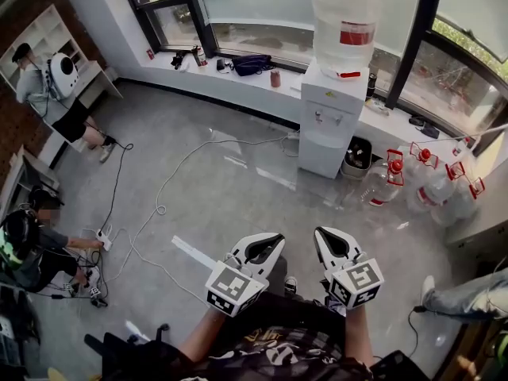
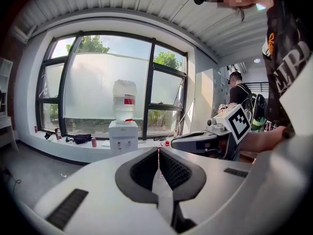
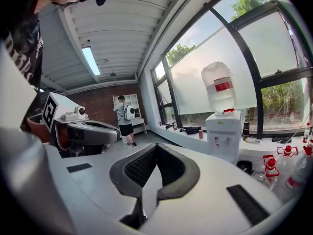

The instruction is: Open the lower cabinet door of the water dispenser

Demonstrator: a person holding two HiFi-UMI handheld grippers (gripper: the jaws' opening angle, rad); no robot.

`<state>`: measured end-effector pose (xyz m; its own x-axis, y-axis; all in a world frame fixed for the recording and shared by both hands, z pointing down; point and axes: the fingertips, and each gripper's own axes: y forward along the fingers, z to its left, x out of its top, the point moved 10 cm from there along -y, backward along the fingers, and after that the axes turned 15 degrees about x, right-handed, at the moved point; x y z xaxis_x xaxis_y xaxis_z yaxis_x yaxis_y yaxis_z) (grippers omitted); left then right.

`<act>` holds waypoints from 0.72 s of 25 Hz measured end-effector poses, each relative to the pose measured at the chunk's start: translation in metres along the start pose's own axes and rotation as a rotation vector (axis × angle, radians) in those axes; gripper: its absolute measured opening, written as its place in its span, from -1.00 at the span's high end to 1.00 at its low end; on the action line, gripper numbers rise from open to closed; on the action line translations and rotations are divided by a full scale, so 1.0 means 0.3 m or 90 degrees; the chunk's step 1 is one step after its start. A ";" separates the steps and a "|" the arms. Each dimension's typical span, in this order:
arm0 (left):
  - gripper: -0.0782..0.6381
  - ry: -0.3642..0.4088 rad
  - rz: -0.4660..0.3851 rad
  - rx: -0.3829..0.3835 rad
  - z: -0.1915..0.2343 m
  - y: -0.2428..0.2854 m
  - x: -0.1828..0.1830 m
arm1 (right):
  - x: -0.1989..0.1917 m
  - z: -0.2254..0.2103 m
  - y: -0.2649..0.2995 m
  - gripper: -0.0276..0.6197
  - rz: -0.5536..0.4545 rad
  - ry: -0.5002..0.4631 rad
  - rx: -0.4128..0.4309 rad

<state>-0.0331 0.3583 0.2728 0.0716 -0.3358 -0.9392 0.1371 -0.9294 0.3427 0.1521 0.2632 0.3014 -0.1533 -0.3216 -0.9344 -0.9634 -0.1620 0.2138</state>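
Note:
A white water dispenser stands against the window ledge across the room, a clear bottle with a red label on top. Its lower cabinet door is closed. The dispenser also shows small in the left gripper view and in the right gripper view. My left gripper and right gripper hang side by side near my body, well short of the dispenser. Both are shut with nothing between the jaws.
Several water bottles with red handles lie on the floor right of the dispenser. White cables trail over the grey floor. People stand and sit at the left. A dark bin sits beside the dispenser.

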 end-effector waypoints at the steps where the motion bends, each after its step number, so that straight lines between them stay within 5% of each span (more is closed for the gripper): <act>1: 0.73 0.001 0.003 0.000 0.002 0.002 -0.001 | -0.003 -0.001 0.000 0.87 -0.002 0.003 -0.001; 18: 0.73 -0.011 0.029 -0.027 0.244 0.274 0.018 | 0.049 -0.252 0.215 0.87 0.000 0.039 -0.038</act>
<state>-0.0937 0.2689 0.2943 0.0614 -0.3809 -0.9226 0.1759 -0.9057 0.3857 0.1043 0.1776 0.3230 -0.1376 -0.3772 -0.9158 -0.9481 -0.2173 0.2320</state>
